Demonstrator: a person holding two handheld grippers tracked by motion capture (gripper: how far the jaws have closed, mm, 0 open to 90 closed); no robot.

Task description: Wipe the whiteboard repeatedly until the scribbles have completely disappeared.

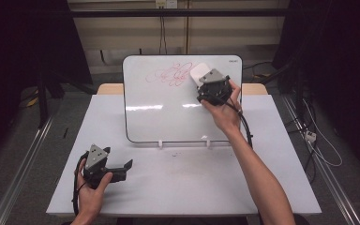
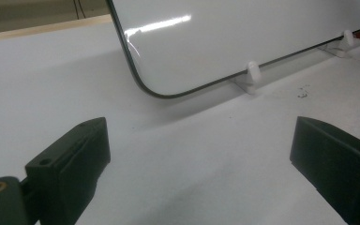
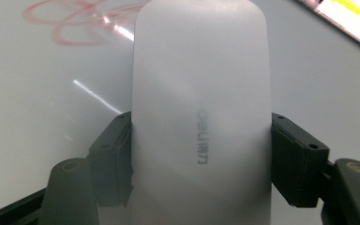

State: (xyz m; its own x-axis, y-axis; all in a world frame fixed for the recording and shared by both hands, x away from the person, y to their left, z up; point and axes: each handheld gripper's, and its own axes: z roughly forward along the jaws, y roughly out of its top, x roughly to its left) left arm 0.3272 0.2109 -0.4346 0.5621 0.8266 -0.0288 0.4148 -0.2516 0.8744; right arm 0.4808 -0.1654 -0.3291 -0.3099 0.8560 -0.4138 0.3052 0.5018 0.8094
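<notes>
A whiteboard stands propped on two small white feet at the back of the table, with a red scribble near its top. My right gripper is shut on a white eraser, held at the board just right of the scribble. In the right gripper view the jaws clamp the eraser from both sides, and the scribble lies up left of it. My left gripper rests low over the table's front left, open, with nothing between its fingers. Ahead of it is the board's lower corner.
The white table has a wooden strip along its back edge. A black cable trails from the right gripper along the forearm. Loose cables lie on the floor at right, and a metal rail runs along the left.
</notes>
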